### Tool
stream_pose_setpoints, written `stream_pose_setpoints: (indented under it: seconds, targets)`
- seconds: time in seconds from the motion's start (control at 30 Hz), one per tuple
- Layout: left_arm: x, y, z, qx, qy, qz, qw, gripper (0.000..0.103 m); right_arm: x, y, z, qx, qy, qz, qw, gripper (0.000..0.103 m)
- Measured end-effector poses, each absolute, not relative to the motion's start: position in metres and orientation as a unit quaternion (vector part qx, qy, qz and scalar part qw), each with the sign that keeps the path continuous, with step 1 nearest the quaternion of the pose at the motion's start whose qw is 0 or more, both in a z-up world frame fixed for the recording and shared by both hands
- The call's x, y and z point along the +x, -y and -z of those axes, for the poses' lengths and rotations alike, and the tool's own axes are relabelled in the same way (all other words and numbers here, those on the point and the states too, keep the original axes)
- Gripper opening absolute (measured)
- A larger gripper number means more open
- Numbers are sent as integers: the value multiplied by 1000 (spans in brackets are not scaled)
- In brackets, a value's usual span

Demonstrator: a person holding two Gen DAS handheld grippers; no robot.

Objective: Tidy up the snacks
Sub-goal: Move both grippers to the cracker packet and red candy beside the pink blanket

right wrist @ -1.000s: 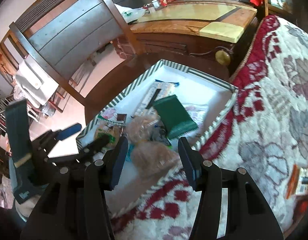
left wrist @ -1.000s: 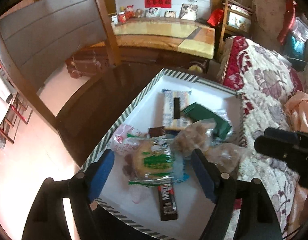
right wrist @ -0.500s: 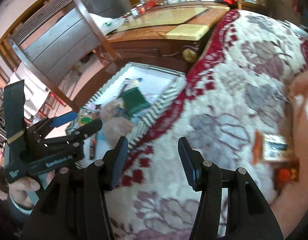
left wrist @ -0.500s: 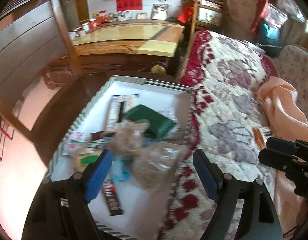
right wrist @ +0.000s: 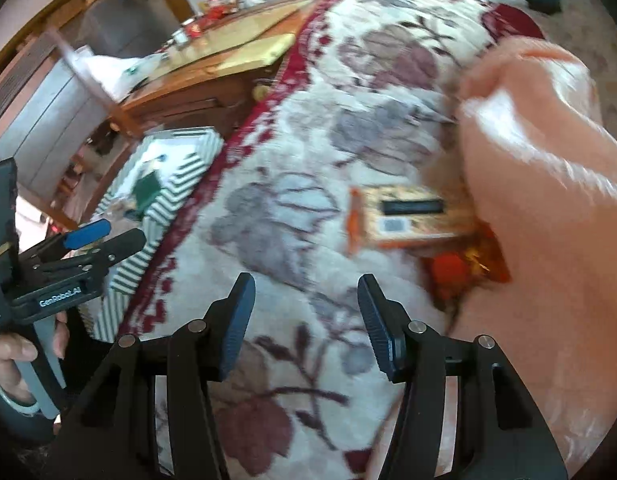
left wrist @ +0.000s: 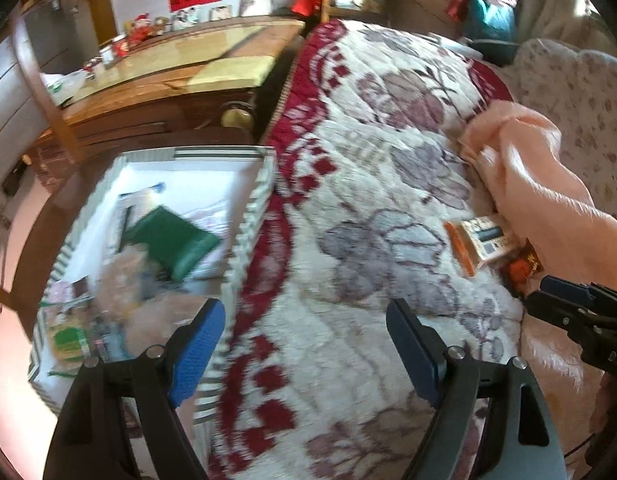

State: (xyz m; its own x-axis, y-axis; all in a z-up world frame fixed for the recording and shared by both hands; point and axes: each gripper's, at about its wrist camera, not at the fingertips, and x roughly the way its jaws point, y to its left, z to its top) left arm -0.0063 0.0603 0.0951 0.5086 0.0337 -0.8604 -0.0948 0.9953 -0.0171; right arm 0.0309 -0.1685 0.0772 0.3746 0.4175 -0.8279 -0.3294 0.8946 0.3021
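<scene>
Comparing with one second ago: both grippers have left the striped tray point(left wrist: 250, 216) and are now over the flowered blanket point(left wrist: 348, 184).
Meaning for the task: the snacks in the tray look already placed; I judge the next pick is one of the two packets on the blanket.
Left gripper point(left wrist: 306, 344): jaws wide apart, nothing between them; the tray is now at its left side, partly under the left finger.
Right gripper point(right wrist: 304, 316): jaws opening, only blanket between them, no snack.
Orange snack box point(right wrist: 408, 220): it lies flat on the blanket, ahead of the right gripper and a little to its right, apart from the fingertips.
Red packet point(right wrist: 464, 268): just beside the box, on the nearer side, partly under the pink cloth point(right wrist: 548, 160).
From the left gripper: the box point(left wrist: 482, 240) is far to its right, near the right gripper's tip point(left wrist: 556, 296).
</scene>
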Motion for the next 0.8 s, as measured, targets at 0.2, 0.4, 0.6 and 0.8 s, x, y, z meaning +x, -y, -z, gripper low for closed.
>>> stream_pose_setpoints:
  seconds: [0.2, 0.4, 0.6, 0.8]
  targets:
    - [19, -23, -86, -16, -506, 11, 862, 84, 37, 194, -66, 62, -524, -200, 826, 59]
    - [46, 17, -75, 29, -511, 88, 855, 85, 42, 216, -60, 76, -530, -167, 828, 59]
    - [73, 56, -58, 64, -522, 169, 834, 85, 46, 239, -65, 95, -526, -140, 834, 59]
    - [96, 91, -39, 110, -528, 226, 811, 85, 47, 248, -60, 101, -532, -129, 831, 59]
